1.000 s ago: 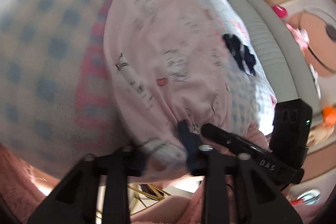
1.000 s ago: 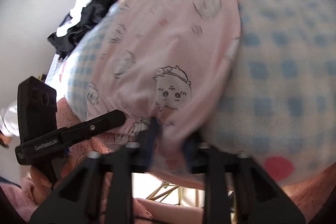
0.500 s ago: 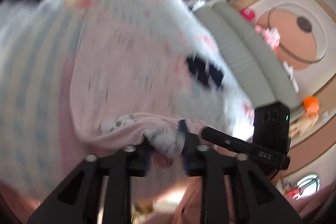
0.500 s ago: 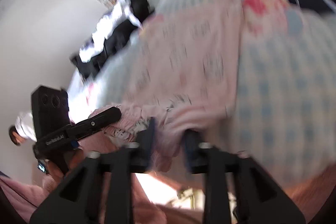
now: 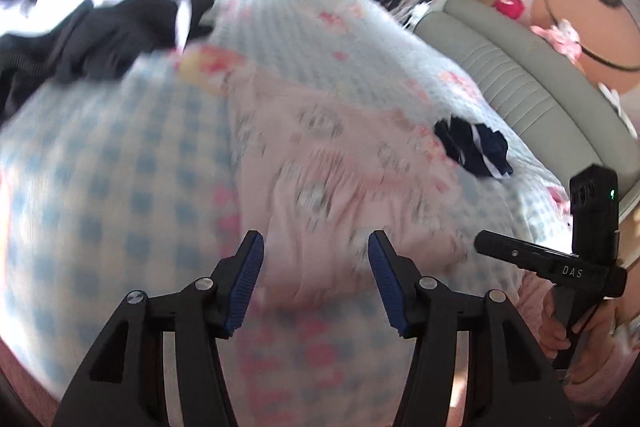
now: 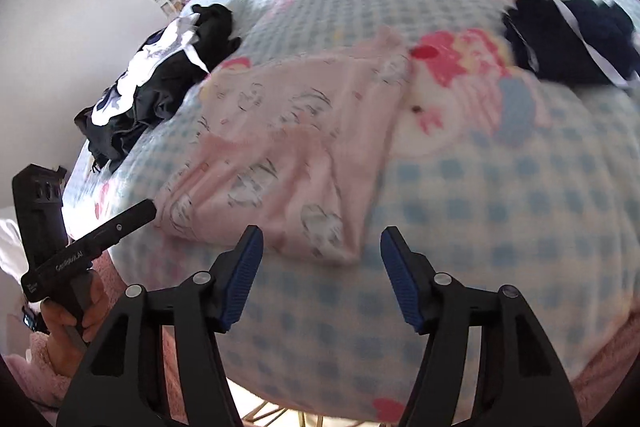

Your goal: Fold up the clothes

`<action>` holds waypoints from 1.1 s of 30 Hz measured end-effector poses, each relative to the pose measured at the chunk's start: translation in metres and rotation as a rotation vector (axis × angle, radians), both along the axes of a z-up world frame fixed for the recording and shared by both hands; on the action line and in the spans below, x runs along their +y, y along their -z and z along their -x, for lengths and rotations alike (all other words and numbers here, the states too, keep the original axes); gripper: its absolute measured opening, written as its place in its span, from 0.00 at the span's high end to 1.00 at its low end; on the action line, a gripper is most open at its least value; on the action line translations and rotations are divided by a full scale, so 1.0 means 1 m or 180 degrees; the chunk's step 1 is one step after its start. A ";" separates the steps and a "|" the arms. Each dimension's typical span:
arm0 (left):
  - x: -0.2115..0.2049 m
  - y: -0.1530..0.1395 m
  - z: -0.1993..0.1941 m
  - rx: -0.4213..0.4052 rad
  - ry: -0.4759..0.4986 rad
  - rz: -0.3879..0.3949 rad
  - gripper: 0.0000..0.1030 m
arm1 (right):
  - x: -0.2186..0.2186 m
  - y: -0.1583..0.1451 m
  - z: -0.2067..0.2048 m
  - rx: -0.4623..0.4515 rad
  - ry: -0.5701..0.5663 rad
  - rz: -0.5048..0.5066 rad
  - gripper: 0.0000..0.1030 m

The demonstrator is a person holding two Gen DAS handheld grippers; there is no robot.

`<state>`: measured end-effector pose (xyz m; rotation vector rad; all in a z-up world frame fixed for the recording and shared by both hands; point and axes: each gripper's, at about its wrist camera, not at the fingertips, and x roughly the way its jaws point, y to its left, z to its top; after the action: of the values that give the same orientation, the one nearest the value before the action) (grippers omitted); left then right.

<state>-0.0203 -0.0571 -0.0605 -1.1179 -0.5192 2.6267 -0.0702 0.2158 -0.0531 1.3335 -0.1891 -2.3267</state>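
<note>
A pink cartoon-print garment (image 5: 340, 183) (image 6: 288, 147) lies folded over on the blue-checked bed cover (image 5: 120, 187) (image 6: 500, 211). My left gripper (image 5: 316, 275) hovers just above its near edge, jaws opening, nothing between the blue pads. My right gripper (image 6: 322, 267) hangs over the garment's near right corner, jaws also opening and holding nothing. Each wrist view shows the other gripper held in a hand: the right gripper's body (image 5: 560, 263) at the right edge of the left wrist view, the left gripper's body (image 6: 92, 243) at the left edge of the right wrist view.
A black-and-white clothes pile (image 5: 100, 23) (image 6: 160, 75) lies at the bed's far left. A small dark blue garment (image 5: 474, 147) (image 6: 568, 35) lies right of the pink one. A grey padded headboard (image 5: 520, 75) runs along the right. A pink fluffy sleeve (image 6: 60, 363) covers my left arm.
Both grippers let go of the pink garment's edge, opened and drew back and upward. The garment now lies on the bed, folded over.
</note>
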 end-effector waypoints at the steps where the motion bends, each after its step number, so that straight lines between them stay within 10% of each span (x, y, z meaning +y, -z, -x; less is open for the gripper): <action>1: 0.003 -0.001 0.010 -0.0003 0.0048 0.0002 0.42 | -0.005 -0.002 0.005 0.0064 -0.0035 -0.0026 0.37; 4: 0.013 0.020 0.046 -0.0406 0.0255 -0.0052 0.42 | -0.028 0.009 0.024 0.0014 -0.0233 -0.0209 0.33; 7: 0.025 0.037 0.045 -0.0608 0.0362 0.0182 0.56 | -0.046 0.034 0.030 -0.0247 -0.0445 -0.0321 0.53; 9: 0.025 0.040 0.037 -0.0574 0.0277 0.0257 0.61 | -0.049 0.040 0.019 -0.0228 -0.0558 -0.0293 0.74; 18: 0.031 -0.013 0.029 -0.0014 0.0179 0.0545 0.88 | -0.051 -0.008 0.002 0.0347 -0.0571 -0.0358 0.90; 23: 0.019 -0.033 0.080 0.0022 0.0096 0.0734 0.83 | -0.057 -0.046 0.049 0.0730 -0.0420 -0.0356 0.86; 25: 0.007 -0.029 0.104 -0.0115 -0.0019 0.0718 0.54 | -0.058 -0.033 0.080 0.0559 -0.0278 -0.0518 0.71; 26: 0.001 -0.027 0.115 -0.0183 -0.0076 0.0709 0.58 | -0.055 -0.027 0.090 0.0418 -0.0203 -0.0537 0.70; 33: -0.029 0.011 0.053 -0.0220 -0.0066 -0.0096 0.47 | 0.001 0.005 0.057 0.0014 0.0141 0.0086 0.48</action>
<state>-0.0737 -0.0865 -0.0716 -1.2037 -0.5853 2.5965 -0.1272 0.2168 -0.0577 1.3238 -0.2505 -2.3550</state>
